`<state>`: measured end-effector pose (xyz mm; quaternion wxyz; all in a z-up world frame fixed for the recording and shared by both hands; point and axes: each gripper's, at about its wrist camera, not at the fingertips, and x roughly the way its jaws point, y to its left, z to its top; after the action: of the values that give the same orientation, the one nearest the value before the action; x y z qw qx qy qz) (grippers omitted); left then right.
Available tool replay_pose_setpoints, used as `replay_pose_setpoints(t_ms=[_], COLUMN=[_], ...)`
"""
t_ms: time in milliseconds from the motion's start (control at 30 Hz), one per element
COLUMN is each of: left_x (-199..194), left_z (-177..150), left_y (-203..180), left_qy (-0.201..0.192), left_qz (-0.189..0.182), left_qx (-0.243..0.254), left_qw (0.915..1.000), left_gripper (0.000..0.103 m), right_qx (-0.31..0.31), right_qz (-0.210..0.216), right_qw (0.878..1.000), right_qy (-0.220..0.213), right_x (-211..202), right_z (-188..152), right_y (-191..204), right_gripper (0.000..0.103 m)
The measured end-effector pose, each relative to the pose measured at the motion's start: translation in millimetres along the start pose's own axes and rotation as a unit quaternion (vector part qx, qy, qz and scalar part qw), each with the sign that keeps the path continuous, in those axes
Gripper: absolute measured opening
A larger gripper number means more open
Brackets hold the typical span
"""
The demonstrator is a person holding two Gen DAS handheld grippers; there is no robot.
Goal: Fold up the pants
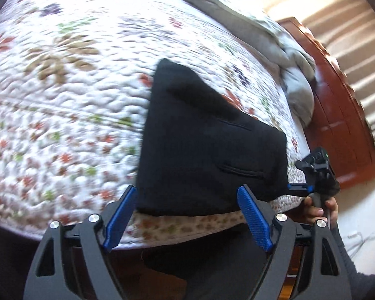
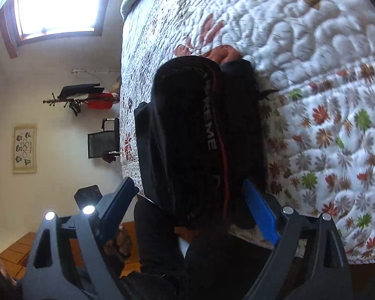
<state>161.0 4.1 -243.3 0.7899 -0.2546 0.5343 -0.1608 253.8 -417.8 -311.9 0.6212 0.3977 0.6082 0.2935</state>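
Black pants (image 1: 207, 145) lie already folded into a compact wedge near the edge of the bed, on a floral quilt (image 1: 70, 82).

Soft, light knit cloth that looks limp and prone to sliding out of its fold, so the best hold is likely at the thick layered edge or the waistband (image 2: 212, 125). The left tool (image 1: 187, 215) stands wide above the near hem, gripping nothing. The right tool (image 2: 190, 207) also has its jaws apart around the waistband end; whether the cloth touches a pad is hard to tell in the blur.
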Motion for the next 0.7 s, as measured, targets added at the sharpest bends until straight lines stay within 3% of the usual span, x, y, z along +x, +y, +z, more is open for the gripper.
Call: replay_pose_setpoints(t_ms=[100,233,300,333,367,400,600,700], left_x=[-5.8,-4.7,-0.4,-0.3,0.4,0.5,-0.5,-0.2], left_z=[-3.7,-6.6,-5.0,-5.3,-4.7,-3.5,6.6,9.5], left_y=[11.5,13.8,12.9,14.4,14.6,14.2,14.8,17.0], left_qy=[-0.006,-0.006,-0.003,-0.003,-0.003,-0.004,-0.014,-0.018], left_qz=[-0.001,-0.001,-0.001,0.0,0.0,0.0,0.006,0.006], left_qx=[-0.021,-0.018,-0.017,-0.018,-0.019,-0.02,-0.015,-0.012], left_qw=[0.9998,0.9998,0.9999,0.9998,0.9998,0.9998,0.9998,0.9997], left_gripper=[0.083,0.083,0.083,0.083,0.083,0.083,0.083,0.083], right_qx=[-0.007,-0.008,-0.007,-0.013,-0.025,-0.031,-0.113,-0.1], right_qz=[0.034,0.032,0.034,0.031,0.024,0.021,-0.032,-0.054], right_qw=[0.999,0.999,0.999,0.999,0.999,0.999,0.993,0.992], right_qy=[0.014,0.023,0.028,0.027,0.024,0.023,-0.024,-0.061], right_x=[4.9,12.4,18.6,18.3,21.4,24.1,-1.7,-24.7], right_z=[8.1,18.2,19.6,17.7,17.1,18.2,15.5,10.0], right_y=[12.7,10.4,6.7,6.7,8.1,10.4,60.6,45.5], right_gripper=[0.087,0.081,0.069,0.053,0.026,0.018,0.015,0.015])
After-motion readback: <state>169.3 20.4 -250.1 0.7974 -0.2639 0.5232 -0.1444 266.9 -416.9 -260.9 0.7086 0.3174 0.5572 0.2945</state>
